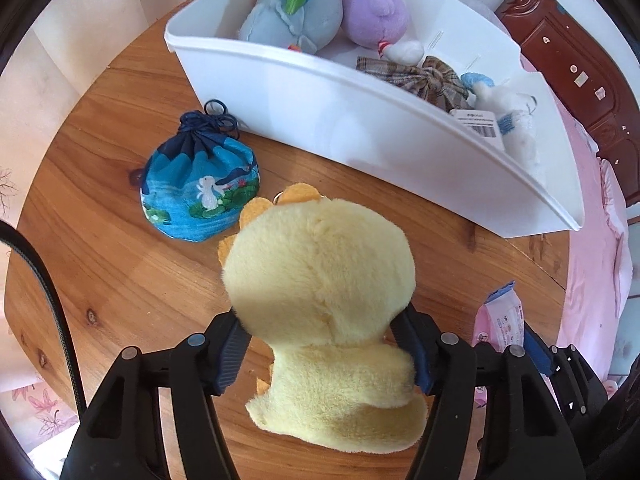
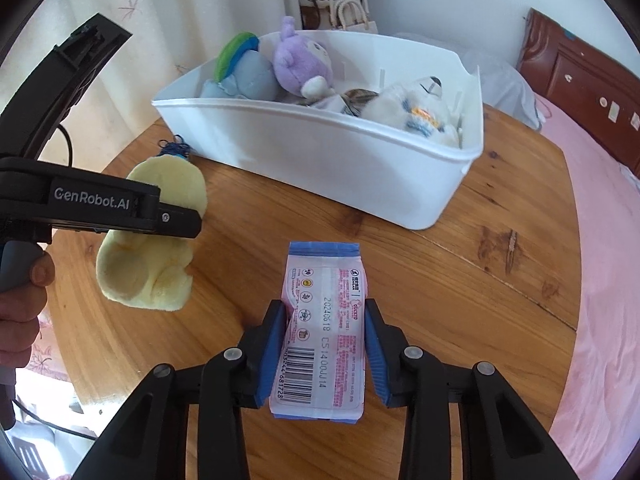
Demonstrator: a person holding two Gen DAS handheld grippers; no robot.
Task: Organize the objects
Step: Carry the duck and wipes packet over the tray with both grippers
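My left gripper [image 1: 320, 340] is shut on a yellow plush duck [image 1: 320, 264] and holds it above the round wooden table [image 1: 100, 240]; the duck also shows in the right wrist view [image 2: 152, 268]. My right gripper [image 2: 324, 344] is shut on a pink and white wipes pack [image 2: 324, 320], lifted over the table; the pack's corner shows in the left wrist view [image 1: 500, 320]. A white bin [image 1: 360, 120] ahead holds a blue plush [image 1: 296, 8], a purple plush [image 1: 372, 8], a plaid bow and a white plush [image 1: 512, 120]. A blue drawstring pouch [image 1: 200, 188] lies on the table beside the bin.
The white bin [image 2: 360, 168] stands at the far side of the table. A pink bed [image 2: 600, 280] and dark wooden headboard [image 2: 580, 80] lie to the right. A curtain hangs at the left. My left gripper's body [image 2: 100, 204] shows at the left of the right wrist view.
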